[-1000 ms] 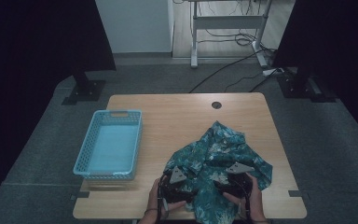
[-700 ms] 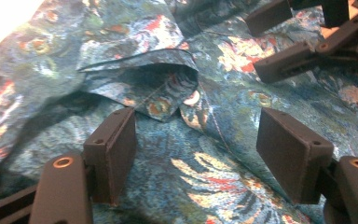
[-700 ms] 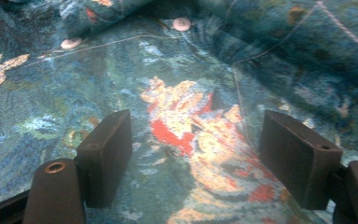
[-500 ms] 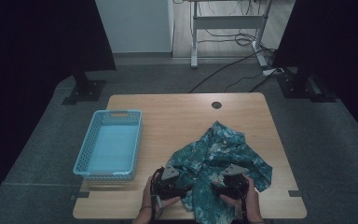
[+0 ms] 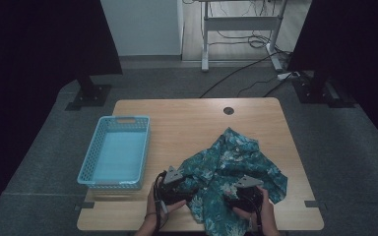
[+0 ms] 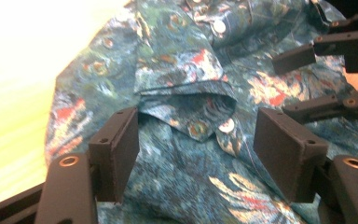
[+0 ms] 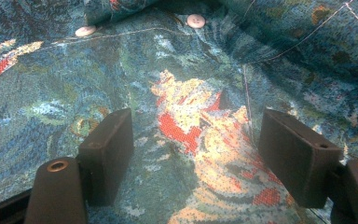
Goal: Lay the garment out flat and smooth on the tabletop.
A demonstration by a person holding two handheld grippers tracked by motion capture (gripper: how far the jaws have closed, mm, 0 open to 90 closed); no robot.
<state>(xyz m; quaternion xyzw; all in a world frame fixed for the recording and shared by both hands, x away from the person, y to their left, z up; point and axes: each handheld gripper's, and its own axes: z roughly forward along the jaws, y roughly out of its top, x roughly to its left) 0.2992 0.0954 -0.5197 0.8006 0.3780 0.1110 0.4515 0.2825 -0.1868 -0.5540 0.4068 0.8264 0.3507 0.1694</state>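
High view: the crumpled teal floral-print button-up shirt (image 5: 231, 172) lies on the light wooden surface (image 5: 187, 123), its long axis running from the left hand-held gripper (image 5: 189, 187) and right hand-held gripper (image 5: 234, 202) away toward the far right. The left's jaws have just been closing but stand apart over a folded cuff; the right's gape over flat cloth, gripping nothing. The shirt's near hem is cut off.

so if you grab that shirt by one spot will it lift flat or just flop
Probably flop: the shirt lies crumpled in soft folds, so the rest would likely hang and drag. It looks thin and light. A pinch on one layer, like the folded edge between the open left gripper jaws, may lift only that flap.
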